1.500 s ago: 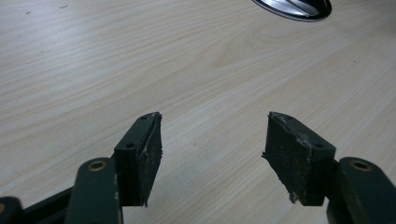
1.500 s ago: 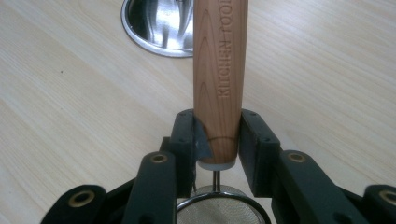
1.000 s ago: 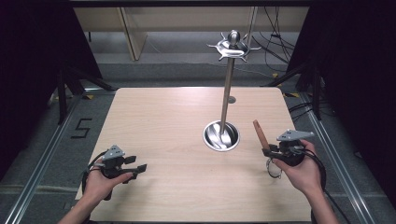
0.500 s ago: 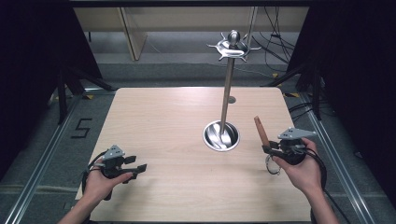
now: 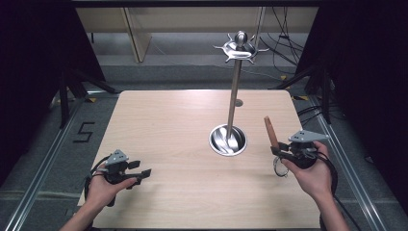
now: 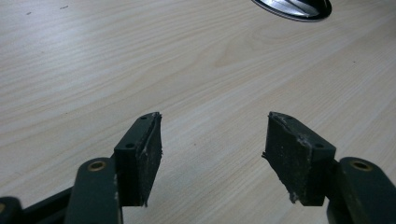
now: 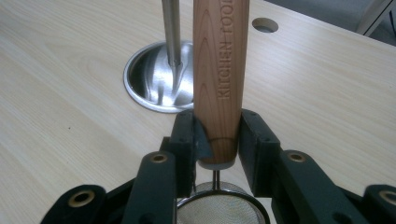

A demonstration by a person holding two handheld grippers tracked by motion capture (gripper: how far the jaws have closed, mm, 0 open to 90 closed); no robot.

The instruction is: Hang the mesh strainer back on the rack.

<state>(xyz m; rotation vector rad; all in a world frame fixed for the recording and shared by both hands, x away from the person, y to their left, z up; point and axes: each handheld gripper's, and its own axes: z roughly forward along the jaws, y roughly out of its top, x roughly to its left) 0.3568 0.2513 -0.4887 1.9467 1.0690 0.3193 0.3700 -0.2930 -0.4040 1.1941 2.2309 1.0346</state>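
Table: pale wood, with 1 small round hole near the far edge.
Stand: steel pole rising from a round mirrored base, right of table centre; hooked crown at the top.
Right gripper: in the right hand at the table's right side, just right of the stand's base; 2 jaws clamped on a wooden handle.
Wooden handle: upright, slightly tilted, stamped "KITCHEN TOOL"; held near its lower end.
Strainer: round wire mesh below the jaws, joined to the handle by a thin metal stem.
Left gripper: in the left hand near the front left corner, low over bare wood; 2 jaws spread wide apart, nothing between them.
Gap between grippers: well apart, on opposite sides of the table.
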